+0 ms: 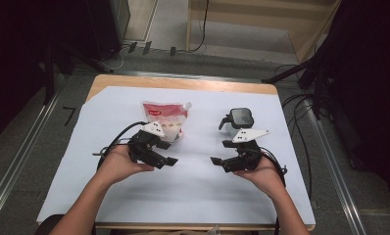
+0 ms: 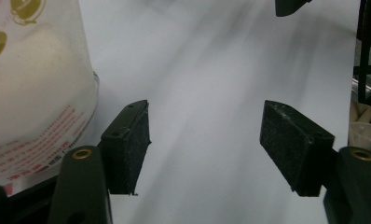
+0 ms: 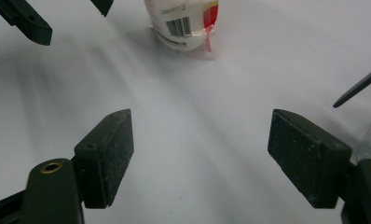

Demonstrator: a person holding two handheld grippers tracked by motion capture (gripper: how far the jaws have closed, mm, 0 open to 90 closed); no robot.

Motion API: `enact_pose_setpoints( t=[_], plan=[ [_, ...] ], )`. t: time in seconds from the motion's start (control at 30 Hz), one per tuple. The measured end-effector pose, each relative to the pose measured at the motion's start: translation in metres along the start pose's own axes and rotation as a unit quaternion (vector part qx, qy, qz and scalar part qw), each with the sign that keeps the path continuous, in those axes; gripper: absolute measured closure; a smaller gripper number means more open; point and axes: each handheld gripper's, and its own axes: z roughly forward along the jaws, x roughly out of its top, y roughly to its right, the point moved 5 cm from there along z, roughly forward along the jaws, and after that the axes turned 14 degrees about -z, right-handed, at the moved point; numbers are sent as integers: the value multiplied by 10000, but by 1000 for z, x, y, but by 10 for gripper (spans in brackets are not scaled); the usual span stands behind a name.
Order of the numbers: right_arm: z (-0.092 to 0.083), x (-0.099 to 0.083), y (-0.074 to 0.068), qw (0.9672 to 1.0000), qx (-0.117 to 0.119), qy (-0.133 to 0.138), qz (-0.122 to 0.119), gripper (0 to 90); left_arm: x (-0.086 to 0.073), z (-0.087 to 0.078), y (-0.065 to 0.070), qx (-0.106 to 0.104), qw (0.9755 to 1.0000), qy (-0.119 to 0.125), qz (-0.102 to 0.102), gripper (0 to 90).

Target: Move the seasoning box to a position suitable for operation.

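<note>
A red-and-white printed pouch (image 1: 166, 119) stands on the white-covered table (image 1: 193, 196), left of centre. A small clear jug with a black lid (image 1: 241, 117) stands to its right. My left gripper (image 1: 167, 161) is held just in front of the pouch, pointing right, open with nothing between its pads. In the left gripper view the pouch (image 2: 34, 93) lies beside the left jaw of my left gripper (image 2: 204, 126). My right gripper (image 1: 218, 163) faces it from the right, also open and empty. In the right gripper view, beyond the gripper (image 3: 202, 135), the pouch (image 3: 183, 23) stands far ahead.
Bare white sheet lies between the two grippers and along the table's front. Black cables (image 1: 301, 117) trail off the table's right edge. A wooden shelf frame (image 1: 261, 29) stands on the floor behind the table.
</note>
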Motion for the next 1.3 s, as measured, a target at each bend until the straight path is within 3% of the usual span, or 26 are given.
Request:
enact_pose_setpoints(
  t=[0.1, 0.2, 0.33, 0.53, 0.67, 0.83, 0.97, 1.07, 1.3],
  plan=[
    [-1, 0, 2, 10000, -25, -6, 56, 234, 1, -1, -2, -48, 10000, 11, -73, 361],
    [-2, 1, 2, 10000, -23, 15, 68, 255, 1, -1, -1, -341, 9993, 19, -119, 430],
    [-5, 0, 2, 9999, -72, -17, 75, 275, 1, 2, 0, -286, 9996, 3, -4, 449],
    [-10, 0, 7, 9996, -138, 42, 229, 318, 4, 1, 0, -411, 9991, 69, 91, 437],
    [-11, 3, 11, 9992, -270, 108, 286, 329, 5, -2, -3, -367, 9992, 72, 114, 424],
    [-14, -5, 17, 9979, -532, -12, 379, 317, 5, -9, -7, -342, 9993, 134, 90, 421],
    [-19, -11, 27, 9950, -748, 30, 666, 282, 5, -14, -9, -281, 9994, 192, 89, 430],
    [-23, -16, 35, 9911, -939, 36, 946, 260, 5, -15, -11, -205, 9996, 172, 87, 429],
    [-27, -22, 51, 9810, -1408, 38, 1332, 154, 1, -18, -14, -165, 9997, 198, -28, 421]
  ],
)
